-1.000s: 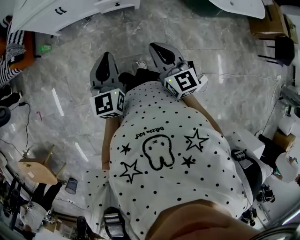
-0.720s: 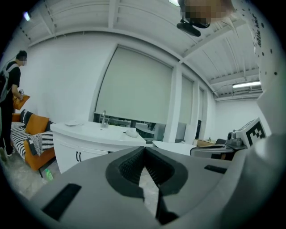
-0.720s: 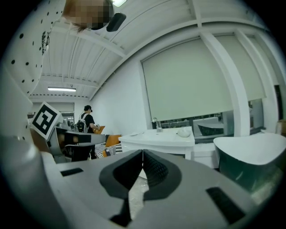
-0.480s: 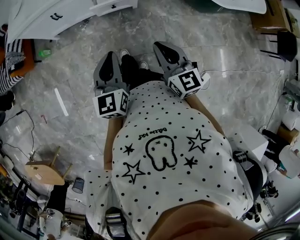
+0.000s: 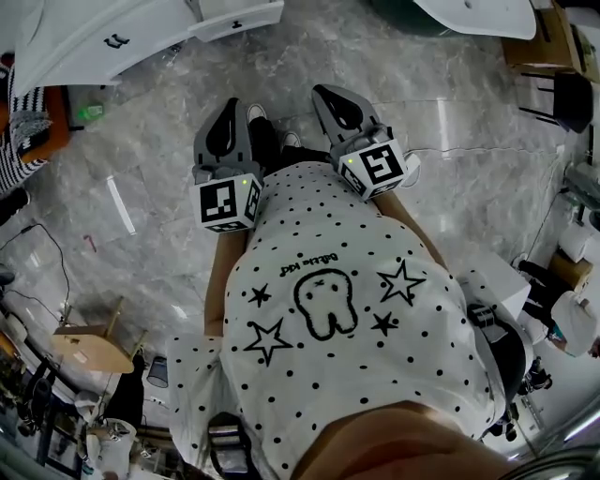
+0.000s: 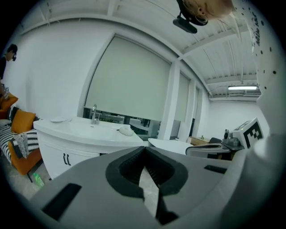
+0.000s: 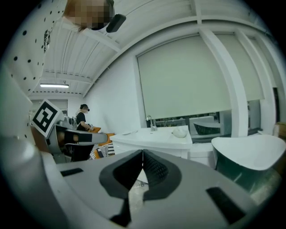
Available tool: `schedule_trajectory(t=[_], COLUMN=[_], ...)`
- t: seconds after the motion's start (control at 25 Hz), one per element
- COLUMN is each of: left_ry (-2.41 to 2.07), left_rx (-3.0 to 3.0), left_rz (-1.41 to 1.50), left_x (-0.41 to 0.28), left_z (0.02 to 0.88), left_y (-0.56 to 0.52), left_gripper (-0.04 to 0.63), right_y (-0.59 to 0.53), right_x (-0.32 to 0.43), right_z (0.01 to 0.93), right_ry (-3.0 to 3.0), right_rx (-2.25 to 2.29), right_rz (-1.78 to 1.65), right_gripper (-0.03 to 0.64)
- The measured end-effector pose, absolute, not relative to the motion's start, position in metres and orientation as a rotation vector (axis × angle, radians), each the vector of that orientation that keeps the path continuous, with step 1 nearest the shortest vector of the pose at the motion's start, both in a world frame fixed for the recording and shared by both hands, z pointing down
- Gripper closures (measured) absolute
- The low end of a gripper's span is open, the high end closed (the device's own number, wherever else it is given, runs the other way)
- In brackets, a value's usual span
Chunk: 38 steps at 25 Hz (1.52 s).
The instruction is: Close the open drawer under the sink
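1. Nothing is done yet: the drawer (image 5: 234,17) juts open from the vanity (image 5: 103,37), well ahead of me.
2. My left gripper (image 5: 228,105) and right gripper (image 5: 330,92) are side by side, pointing slightly down, toward the vanity.
3. Both are clenched on nothing.

Floor (image 5: 469,141): grey veined stone, polished, with bright streaks of reflected light. Sink cabinet (image 6: 67,154): white, smooth, with a glossy top; drawer (image 5: 234,17) front has the same smooth white finish. Tap (image 6: 94,114): bright metal. Left gripper (image 6: 144,148) and right gripper (image 7: 142,152): grey matt plastic shells. Pads (image 6: 130,169): black, finely ribbed, rubbery-looking. Shirt (image 5: 328,384): soft white cloth, black print. Stool (image 5: 80,345): pale bare wood, matt.
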<state>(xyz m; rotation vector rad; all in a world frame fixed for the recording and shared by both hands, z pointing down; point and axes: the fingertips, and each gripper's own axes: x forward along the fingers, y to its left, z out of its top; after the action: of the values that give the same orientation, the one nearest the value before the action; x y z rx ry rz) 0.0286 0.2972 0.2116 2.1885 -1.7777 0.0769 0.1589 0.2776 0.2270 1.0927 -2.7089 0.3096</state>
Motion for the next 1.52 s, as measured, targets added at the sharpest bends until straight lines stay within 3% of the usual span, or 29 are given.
schedule_trajectory(t=[0.8,1.52], left_ry=[-1.629,-1.577], left_rx=[2.238,2.194], left_rz=[0.117,0.122], left_x=[-0.055,-0.070], left_z=[0.231,0.243], left_y=[0.209,0.191], left_gripper=[0.589,0.589], right_y=[0.194,0.170], right_x=[0.064,0.061], right_z=[0.238,0.238], right_ry=[-2.699,-2.667], right_rx=[1.146,1.187], right_rz=[0.336,0.361], right_gripper=[0.603,0.603])
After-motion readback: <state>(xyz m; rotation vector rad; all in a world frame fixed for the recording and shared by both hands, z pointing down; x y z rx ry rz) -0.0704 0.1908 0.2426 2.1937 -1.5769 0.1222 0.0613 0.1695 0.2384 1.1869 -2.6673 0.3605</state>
